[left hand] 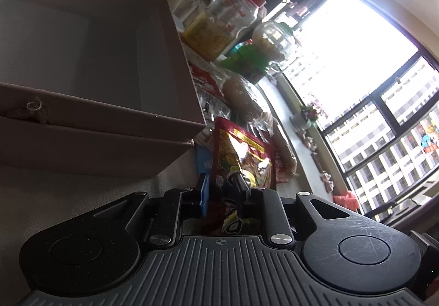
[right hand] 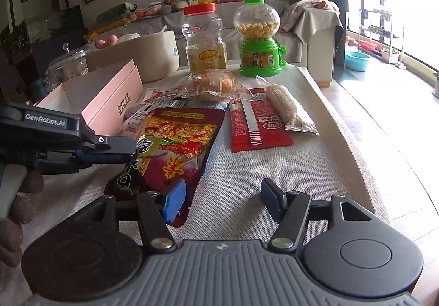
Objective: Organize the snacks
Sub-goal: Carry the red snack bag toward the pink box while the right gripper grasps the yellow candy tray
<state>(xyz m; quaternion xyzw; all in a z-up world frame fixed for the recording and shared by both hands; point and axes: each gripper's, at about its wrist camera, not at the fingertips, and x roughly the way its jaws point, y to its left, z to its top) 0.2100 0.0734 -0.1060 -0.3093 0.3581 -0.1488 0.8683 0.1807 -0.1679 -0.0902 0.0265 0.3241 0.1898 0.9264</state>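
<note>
A dark red snack pouch (right hand: 175,146) lies on the table in front of the open pink box (right hand: 93,94). My left gripper (right hand: 131,148) is shut on the pouch's left edge; in the left wrist view the pouch (left hand: 241,157) stands between its closed fingers (left hand: 233,190), next to the box (left hand: 96,59). My right gripper (right hand: 225,201) is open and empty, its blue left pad (right hand: 174,203) resting over the pouch's near corner.
A red packet (right hand: 258,122), a wrapped roll (right hand: 285,108) and a bagged bun (right hand: 214,85) lie behind the pouch. A red-lidded jar (right hand: 204,37) and a green candy dispenser (right hand: 259,39) stand at the back. The table's right edge (right hand: 354,125) drops to the floor.
</note>
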